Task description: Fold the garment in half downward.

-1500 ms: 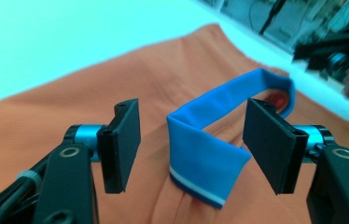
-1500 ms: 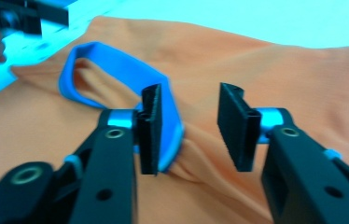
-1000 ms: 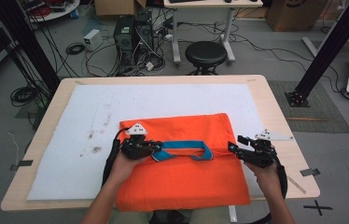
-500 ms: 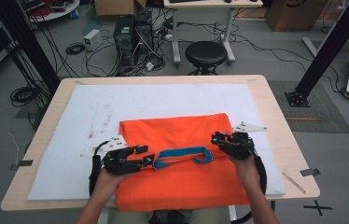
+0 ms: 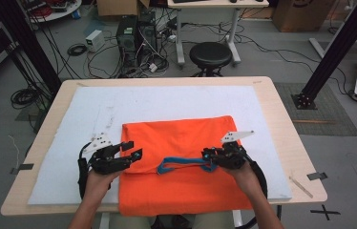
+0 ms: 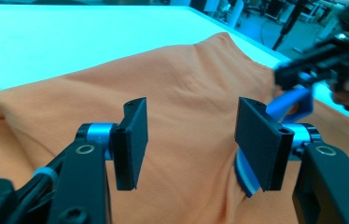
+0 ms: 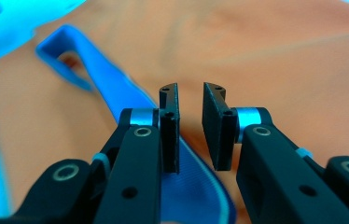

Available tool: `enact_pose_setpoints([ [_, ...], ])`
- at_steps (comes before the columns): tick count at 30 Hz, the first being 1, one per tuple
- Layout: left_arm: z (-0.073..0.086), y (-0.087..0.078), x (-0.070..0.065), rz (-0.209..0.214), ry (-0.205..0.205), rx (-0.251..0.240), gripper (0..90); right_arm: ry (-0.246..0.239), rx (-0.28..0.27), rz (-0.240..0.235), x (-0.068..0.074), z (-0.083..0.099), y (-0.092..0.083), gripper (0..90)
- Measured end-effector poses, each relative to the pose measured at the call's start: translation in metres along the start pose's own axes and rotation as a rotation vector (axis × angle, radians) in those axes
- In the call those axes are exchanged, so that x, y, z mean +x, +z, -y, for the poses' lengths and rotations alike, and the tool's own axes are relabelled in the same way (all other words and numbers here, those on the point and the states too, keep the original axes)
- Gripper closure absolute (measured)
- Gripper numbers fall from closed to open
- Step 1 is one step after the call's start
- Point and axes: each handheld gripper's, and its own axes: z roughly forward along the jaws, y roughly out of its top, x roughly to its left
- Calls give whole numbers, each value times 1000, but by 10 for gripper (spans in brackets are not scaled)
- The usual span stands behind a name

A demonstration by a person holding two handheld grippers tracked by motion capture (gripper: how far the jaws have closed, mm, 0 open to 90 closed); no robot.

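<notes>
Folding looks to be the work in hand: an orange shirt (image 5: 186,167) lies flat on the white mat (image 5: 71,138), its blue collar (image 5: 183,164) a strip across the middle. Compared with a second ago, the left gripper (image 5: 131,152) has slid off toward 9 o'clock to the shirt's edge; its jaws have just been opening and stand wide with nothing between them. The right gripper (image 5: 208,155) has come in from 3 o'clock to the collar's end, jaws just closing to a narrow gap, not visibly pinching cloth. Judging by that, the collar is being handed over from left to right.
</notes>
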Motion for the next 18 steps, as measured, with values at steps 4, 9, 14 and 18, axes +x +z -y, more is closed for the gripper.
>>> enact_pose_setpoints([
  [4,2,-3,2,-30,-18,-5,432,-49,41,8,8,18,-4,784],
  [9,2,-5,3,-66,-23,-12,435,-45,55,25,7,37,-7,792],
  [14,7,-9,2,-83,-36,-16,433,-47,54,26,9,42,-12,790],
  [18,12,-15,0,-98,-47,-20,414,-32,28,29,9,45,-19,731],
])
